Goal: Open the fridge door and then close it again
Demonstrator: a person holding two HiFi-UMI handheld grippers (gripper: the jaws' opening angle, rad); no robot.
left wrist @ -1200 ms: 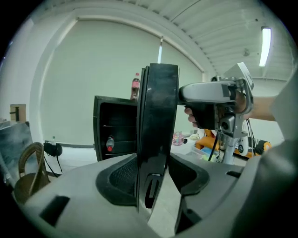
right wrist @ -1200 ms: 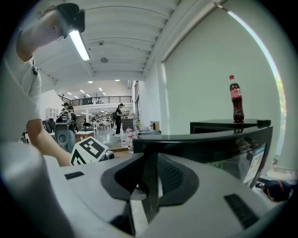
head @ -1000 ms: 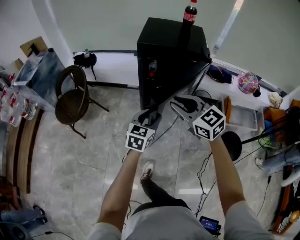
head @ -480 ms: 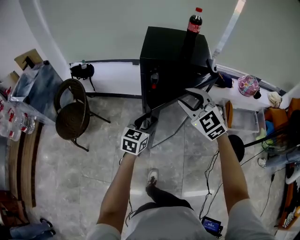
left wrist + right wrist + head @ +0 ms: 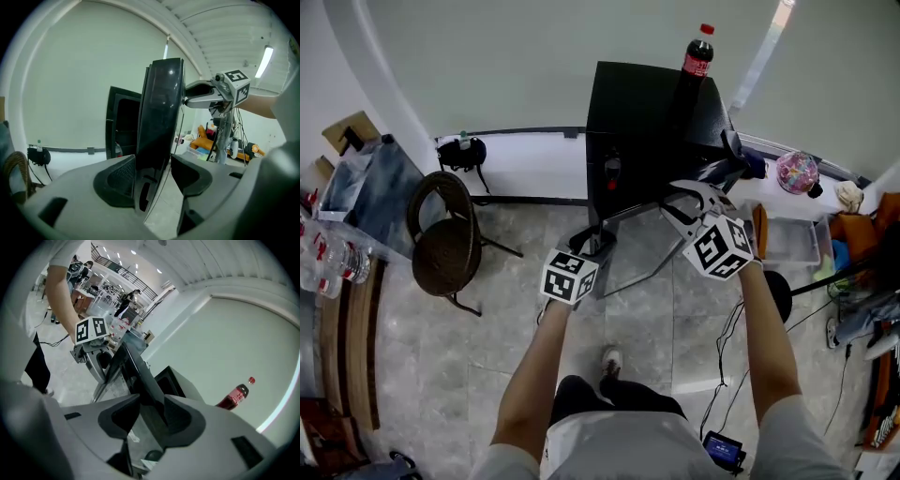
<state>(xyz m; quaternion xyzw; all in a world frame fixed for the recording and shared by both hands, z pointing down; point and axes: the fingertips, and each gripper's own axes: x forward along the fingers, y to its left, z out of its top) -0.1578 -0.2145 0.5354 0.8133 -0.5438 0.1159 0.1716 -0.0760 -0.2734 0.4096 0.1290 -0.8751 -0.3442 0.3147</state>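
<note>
A: Two grippers on one door here! The fridge door (image 5: pixel 161 117) is swung well out from the black fridge (image 5: pixel 652 108), a boxy cabinet standing on the floor tiles (image 5: pixel 628 319) right against the pale wall (image 5: pixel 516 66).

B: The left gripper (image 5: pixel 153 171) is at the door's free edge. Its jaws are apart with that dark, glossy slab upright between them. One pad sits just beside it, and floor shows past the other.

A: The right gripper (image 5: pixel 151 414) is up at the door's top edge. Its jaws have just been opening, and the edge runs between them with a gap on one side, so no clamp there.

B: Room to swing?

A: On the left, yes. Grey stone-look floor lies open out to a round chair (image 5: pixel 445 239) with a brown woven seat, well apart from the door. The right is tight: a black round-based stand (image 5: pixel 766 291), loose cables (image 5: pixel 717 323) and a clear plastic box (image 5: pixel 787 236) near the wall.

B: Anything inside the cabinet?

A: It's dark in there. There's one small bottle (image 5: pixel 612 172) with red on it near the front edge, and beyond that I can't tell.

B: And on top?

A: A cola bottle (image 5: pixel 697 56) with a red cap and red label stands upright near the right edge of the fridge's flat top.
</note>
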